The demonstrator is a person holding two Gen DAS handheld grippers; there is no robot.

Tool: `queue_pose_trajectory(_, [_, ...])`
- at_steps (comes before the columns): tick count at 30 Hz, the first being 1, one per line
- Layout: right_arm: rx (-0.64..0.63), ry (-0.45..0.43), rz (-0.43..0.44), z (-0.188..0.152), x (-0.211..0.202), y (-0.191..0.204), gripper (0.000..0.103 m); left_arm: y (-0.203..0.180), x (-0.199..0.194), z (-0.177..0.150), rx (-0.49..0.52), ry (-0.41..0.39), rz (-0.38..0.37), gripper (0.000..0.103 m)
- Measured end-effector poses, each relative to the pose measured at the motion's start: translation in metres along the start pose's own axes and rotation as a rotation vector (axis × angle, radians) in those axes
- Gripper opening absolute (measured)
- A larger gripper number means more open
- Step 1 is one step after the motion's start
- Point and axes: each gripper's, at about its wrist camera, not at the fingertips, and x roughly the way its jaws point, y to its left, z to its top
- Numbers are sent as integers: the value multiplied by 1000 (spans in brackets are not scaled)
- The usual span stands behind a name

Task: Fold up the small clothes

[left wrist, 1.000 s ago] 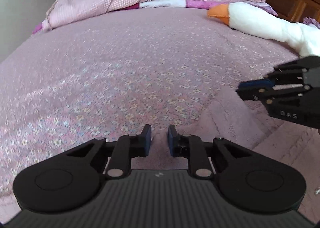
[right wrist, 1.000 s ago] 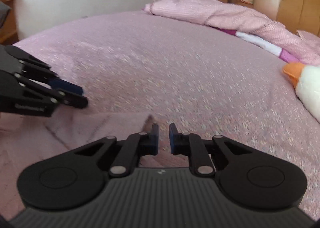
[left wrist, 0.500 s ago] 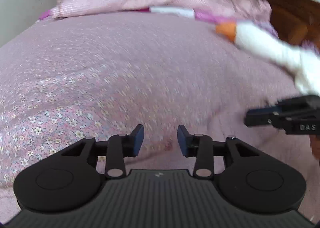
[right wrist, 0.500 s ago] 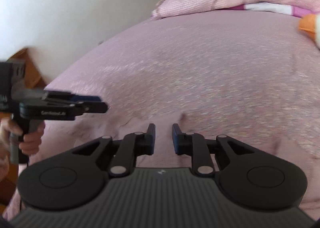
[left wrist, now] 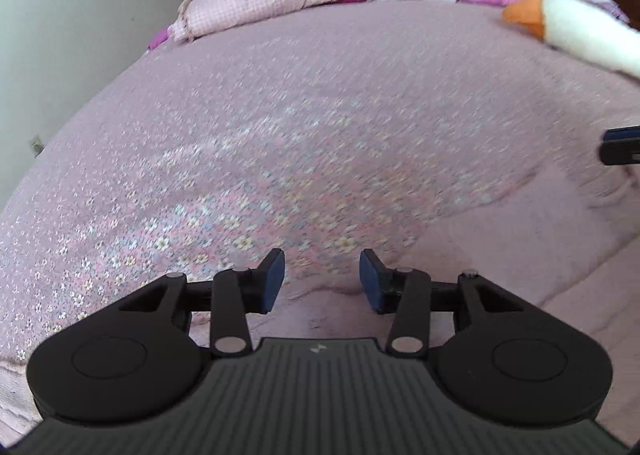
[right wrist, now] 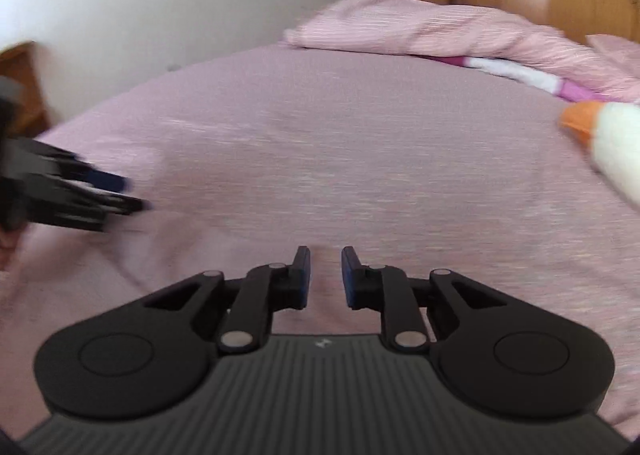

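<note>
No readable text, label, number; only small pale logo mark on gripper body (left wrist: pixel 319 348), illegible.

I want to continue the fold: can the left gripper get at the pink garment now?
Probably yes: the left gripper is open just above the pink garment, with nothing between them.

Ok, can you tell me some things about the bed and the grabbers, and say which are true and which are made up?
1. The left gripper has nothing between its fingers. True.
2. A plush goose lies on the bed. True.
3. The goose's beak is green. False: it is orange.
4. The right gripper is squeezing the goose. False: its jaws stand slightly apart and empty above the pink garment.
5. The bedspread is blue. False: it is pink with small flowers.
</note>
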Motion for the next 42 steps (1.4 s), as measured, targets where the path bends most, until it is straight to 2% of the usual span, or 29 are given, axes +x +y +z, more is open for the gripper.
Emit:
queue_pose_trajectory(4, [12, 61, -26, -2, 9, -21, 23, -18, -24, 10, 8, -46, -65, 51])
queue_pose_trajectory(8, [-31, 132, 32, -9, 20, -24, 23, -40, -30, 17, 8, -40, -144, 51])
queue_pose_trajectory(10, [-84, 180, 50, -13, 29, -21, 22, -52, -29, 17, 23, -36, -166, 51])
queue_pose_trajectory(13, [-161, 180, 49, -18, 30, -14, 22, -67, -21, 12, 37, -16, -187, 51])
queue_pose_trajectory(17, [-228, 222, 88, -9, 37, -16, 23, -78, -10, 6, 32, 15, -217, 51])
queue_pose_trajectory(20, [-288, 257, 89, -3, 45, -18, 42, -84, -6, 2, 45, 22, -218, 51])
queue_pose_trajectory(23, [-261, 304, 130, 3, 52, -24, 41, -88, -2, 1, 40, 34, -218, 51])
queue_pose_trajectory(25, [-257, 331, 176, 5, 52, -25, 24, -88, -1, 0, 35, 38, -219, 51])
queue_pose_trajectory(26, [-259, 341, 200, 5, 51, -23, 12, -88, 0, -1, 34, 38, -218, 51])
queue_pose_trajectory(30, [-339, 293, 168, -3, 41, -7, 8, -86, 1, -2, 15, 32, -217, 51])
queue_pose_trajectory(33, [-282, 216, 129, -7, 29, -10, 8, -85, 1, -2, 4, 23, -216, 51])
queue_pose_trajectory(35, [-254, 172, 74, -11, 22, -11, 8, -85, 2, -3, 8, 19, -208, 51])
queue_pose_trajectory(42, [-261, 140, -44, -24, 26, -5, 11, -92, 9, -5, 29, 16, -173, 51])
